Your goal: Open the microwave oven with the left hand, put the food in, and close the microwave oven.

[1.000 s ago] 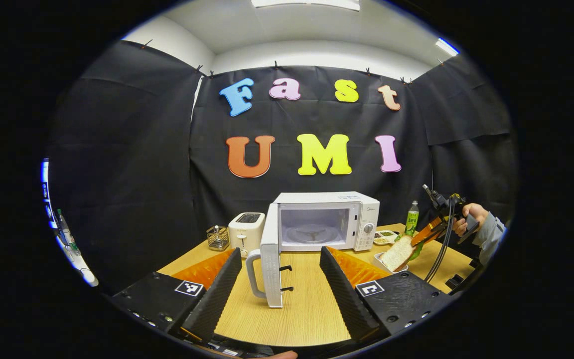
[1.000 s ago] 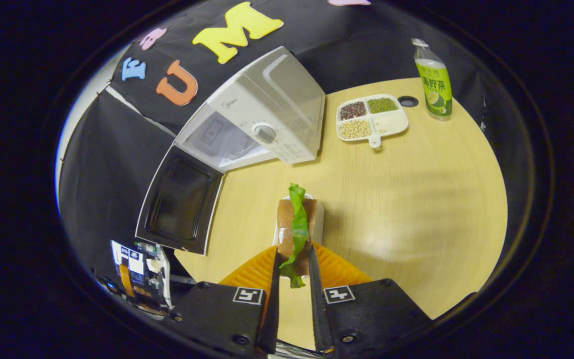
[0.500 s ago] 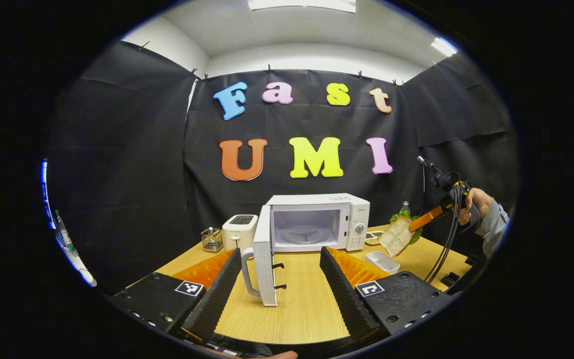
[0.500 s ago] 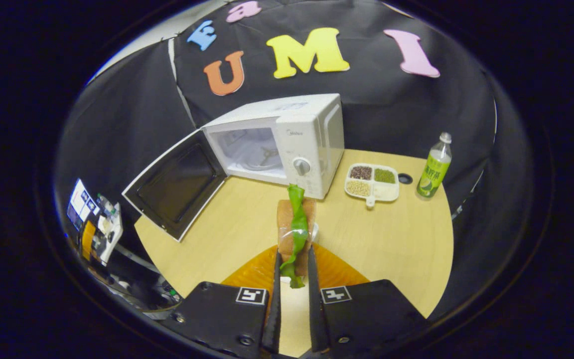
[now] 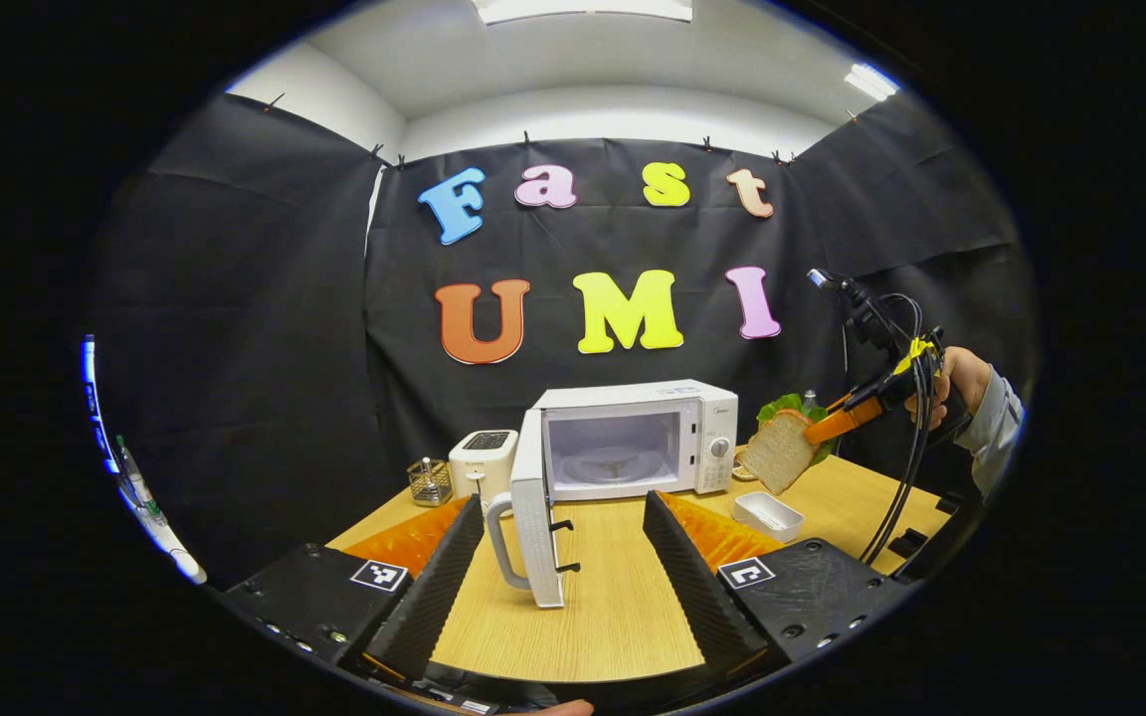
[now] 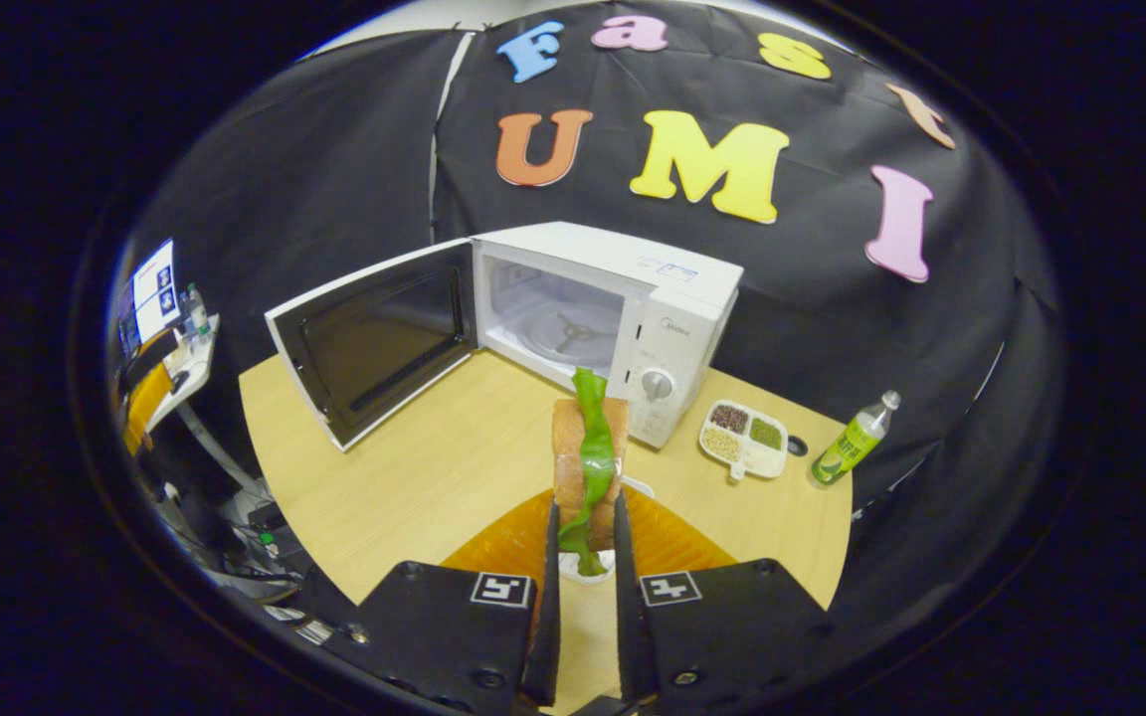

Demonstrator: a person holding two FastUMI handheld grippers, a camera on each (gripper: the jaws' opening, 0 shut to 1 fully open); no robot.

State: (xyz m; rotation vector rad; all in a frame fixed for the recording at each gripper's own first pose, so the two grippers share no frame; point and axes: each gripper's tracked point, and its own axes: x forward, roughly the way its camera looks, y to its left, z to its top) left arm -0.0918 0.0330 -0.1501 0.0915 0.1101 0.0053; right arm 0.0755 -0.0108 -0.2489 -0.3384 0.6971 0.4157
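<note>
The white microwave stands at the back of the wooden table with its door swung wide open and the glass turntable bare inside. My left gripper is open, low over the table, its fingers either side of the door's edge without touching it. My right gripper is shut on a sandwich of bread and green lettuce. In the left gripper view that sandwich hangs in the air right of the microwave, held by a person's hand.
A small white dish sits on the table under the sandwich. A toaster and a wire basket stand left of the microwave. A divided tray of beans and a green bottle are to its right.
The right gripper has lifted the sandwich up off the white dish and turned to face the open microwave. The left gripper has drawn back slightly from the door.
</note>
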